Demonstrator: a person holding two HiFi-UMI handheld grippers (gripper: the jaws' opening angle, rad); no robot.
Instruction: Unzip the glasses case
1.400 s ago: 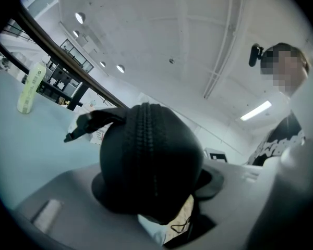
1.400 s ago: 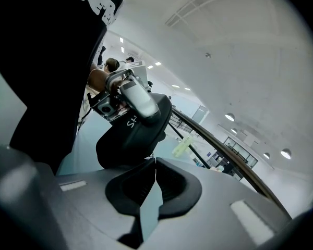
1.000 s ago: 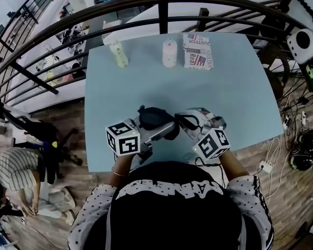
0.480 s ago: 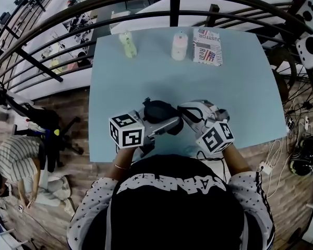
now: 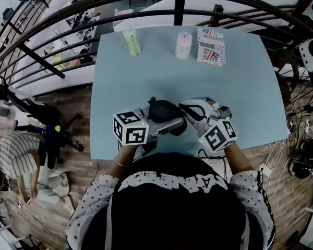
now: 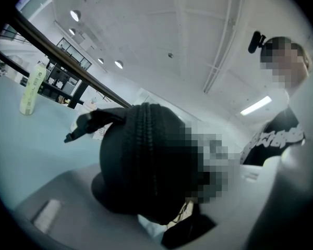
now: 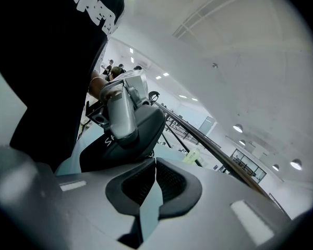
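in the head view, the black glasses case [image 5: 164, 113] sits low in the middle of the frame, at the near edge of the blue table [image 5: 146, 82]. the left gripper [image 5: 169, 123] comes in from the lower left and squeezes the case. the right gripper [image 5: 183, 113] comes in from the lower right, and its tip touches the right side of the case. compared with a second ago, the two grippers and the case are in the same places next to each other. only the whole picture has slid a little. so i think the zip has not started to open yet.

in the left gripper view, the case [image 6: 146, 160] fills the middle, pressed between the two grey jaws. the zip line runs up its round end and looks closed. a small black tab [image 6: 88, 124] sticks out to the upper left. a green bottle [image 6: 31, 90] stands far off at the left edge.

in the right gripper view, the jaws are shut tight. their tips meet in the middle of the frame, right at the edge of the case [image 7: 130, 139]. i cannot tell if a zip pull is caught between them. if it is, the next move needs a steady pull along the zip.
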